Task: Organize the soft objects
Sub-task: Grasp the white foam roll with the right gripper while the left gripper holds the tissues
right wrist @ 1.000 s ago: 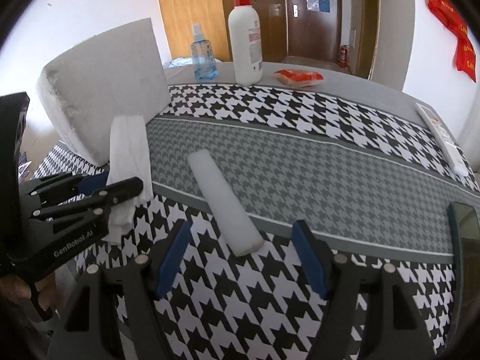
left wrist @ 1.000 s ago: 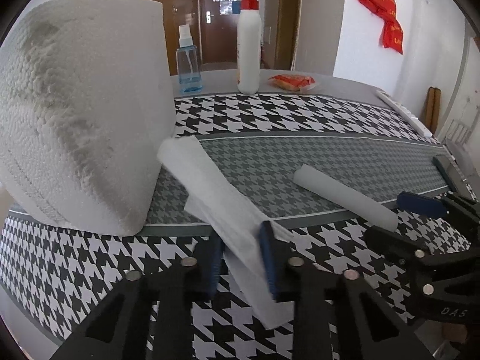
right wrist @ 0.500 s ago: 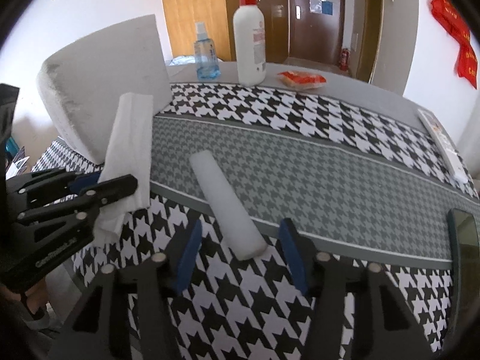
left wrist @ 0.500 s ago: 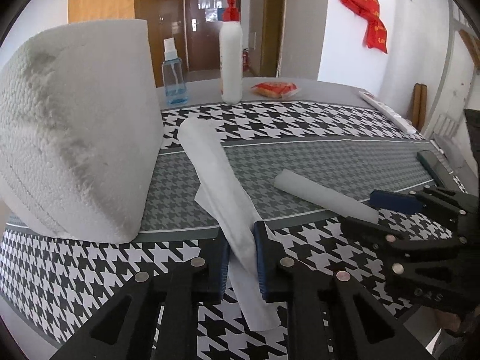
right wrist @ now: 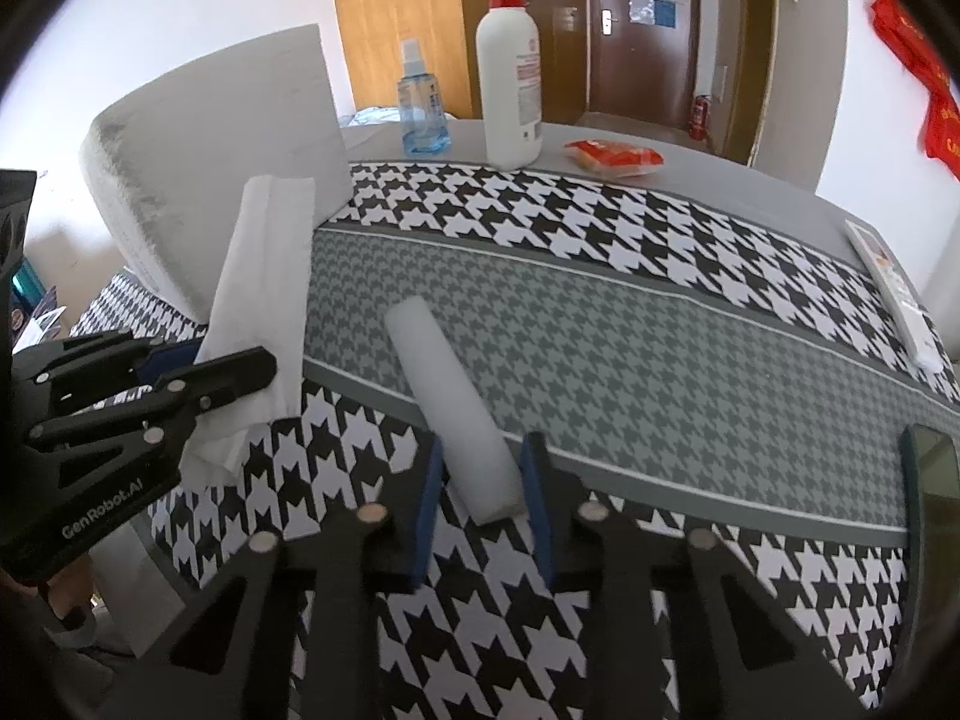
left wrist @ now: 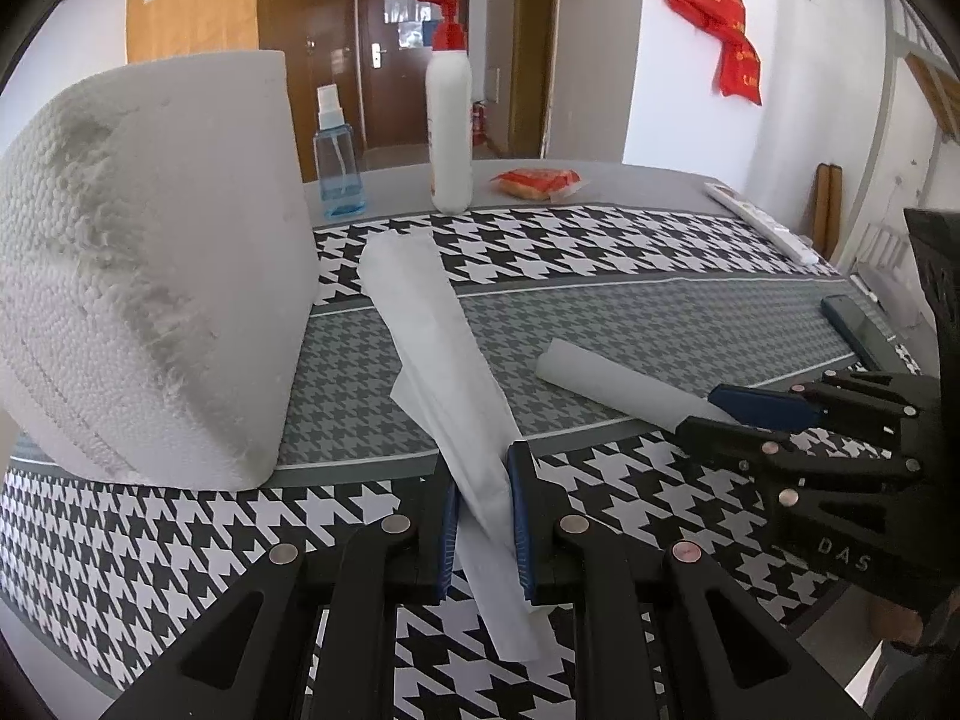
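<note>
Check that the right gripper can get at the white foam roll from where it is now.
Probably yes: the right gripper already has its open fingers on either side of the near end of the foam roll, with nothing between them. Whether the pads touch it is unclear.

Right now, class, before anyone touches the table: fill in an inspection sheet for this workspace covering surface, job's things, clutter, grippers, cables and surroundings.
Surface: houndstooth tablecloth, black-white with a grey band.
Job's things: folded tissue lifted at an angle; white foam roll lying on the cloth; big foam block at the left.
Clutter: pump bottle, spray bottle, orange packet, remote, phone.
Grippers: left gripper shut on the tissue; right gripper around the roll's near end, contact unclear.
Cables: nothing seen.
Surroundings: brown doors, red hanging.
</note>
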`<action>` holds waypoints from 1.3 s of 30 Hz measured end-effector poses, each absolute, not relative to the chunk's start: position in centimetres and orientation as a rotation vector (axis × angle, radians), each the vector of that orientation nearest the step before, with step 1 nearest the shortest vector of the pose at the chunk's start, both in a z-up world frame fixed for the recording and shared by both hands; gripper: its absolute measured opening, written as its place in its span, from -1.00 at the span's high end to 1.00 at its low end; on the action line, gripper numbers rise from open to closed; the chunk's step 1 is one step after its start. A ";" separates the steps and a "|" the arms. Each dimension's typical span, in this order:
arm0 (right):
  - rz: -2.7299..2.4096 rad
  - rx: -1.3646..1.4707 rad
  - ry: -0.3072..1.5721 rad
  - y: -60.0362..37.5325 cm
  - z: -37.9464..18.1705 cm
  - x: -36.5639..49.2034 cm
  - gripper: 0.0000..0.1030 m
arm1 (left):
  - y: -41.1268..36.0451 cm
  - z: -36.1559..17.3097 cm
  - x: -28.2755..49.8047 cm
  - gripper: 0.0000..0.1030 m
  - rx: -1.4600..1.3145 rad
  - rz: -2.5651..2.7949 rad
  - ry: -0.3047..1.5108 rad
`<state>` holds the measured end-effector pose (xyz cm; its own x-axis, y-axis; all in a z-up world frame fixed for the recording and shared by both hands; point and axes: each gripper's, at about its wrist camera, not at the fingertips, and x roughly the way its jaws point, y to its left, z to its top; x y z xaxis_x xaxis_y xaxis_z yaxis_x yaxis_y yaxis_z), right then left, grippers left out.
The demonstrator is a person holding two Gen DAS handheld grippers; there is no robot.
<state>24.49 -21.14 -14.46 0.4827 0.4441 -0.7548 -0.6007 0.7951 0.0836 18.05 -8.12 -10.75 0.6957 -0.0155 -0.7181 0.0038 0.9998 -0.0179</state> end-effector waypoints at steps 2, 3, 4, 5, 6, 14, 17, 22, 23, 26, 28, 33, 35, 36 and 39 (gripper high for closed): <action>0.650 -0.204 0.860 -21.2 -14.3 24.3 0.58 | -8.2 -10.8 17.9 0.67 -0.015 -0.016 0.801; 0.650 -0.201 0.860 -21.3 -14.2 24.3 0.62 | -8.3 -10.8 17.9 0.67 -0.016 -0.016 0.800; 0.651 -0.200 0.858 -21.3 -14.1 24.1 0.69 | -8.2 -10.7 17.8 0.67 -0.016 -0.014 0.799; 0.650 -0.201 0.857 -21.3 -13.9 24.0 0.78 | -8.2 -10.7 17.7 0.67 -0.018 -0.011 0.797; 0.651 -0.198 0.858 -21.4 -13.8 23.8 0.78 | -8.2 -10.7 17.7 0.67 -0.019 -0.009 0.797; 0.639 -0.146 0.837 -22.3 -12.7 22.7 0.79 | -8.2 -10.2 17.2 0.67 -0.010 0.000 0.784; 0.625 -0.118 0.831 -22.9 -12.3 22.6 0.79 | -8.4 -9.8 16.9 0.67 -0.005 -0.006 0.773; 0.600 -0.091 0.808 -23.6 -11.6 21.8 0.79 | -8.8 -9.4 16.6 0.67 0.009 -0.016 0.757; 0.597 -0.086 0.800 -23.7 -11.4 21.6 0.79 | -8.9 -9.3 16.6 0.67 0.013 -0.019 0.755; 0.587 -0.071 0.786 -23.9 -11.0 21.6 0.79 | -8.9 -9.1 16.5 0.67 0.022 -0.023 0.749; 0.579 -0.065 0.781 -24.1 -10.8 21.7 0.79 | -8.9 -9.0 16.5 0.67 0.027 -0.024 0.745; 0.565 -0.053 0.769 -24.2 -10.4 21.3 0.79 | -8.8 -8.8 16.3 0.67 0.037 -0.031 0.733; 0.558 -0.046 0.763 -24.3 -10.3 21.1 0.79 | -8.8 -8.7 16.2 0.67 0.044 -0.036 0.728; 0.555 -0.044 0.761 -24.2 -10.3 21.1 0.79 | -8.8 -8.6 16.2 0.67 0.046 -0.038 0.727; 0.542 -0.031 0.750 -24.3 -10.0 20.7 0.79 | -8.7 -8.4 15.9 0.67 0.054 -0.048 0.718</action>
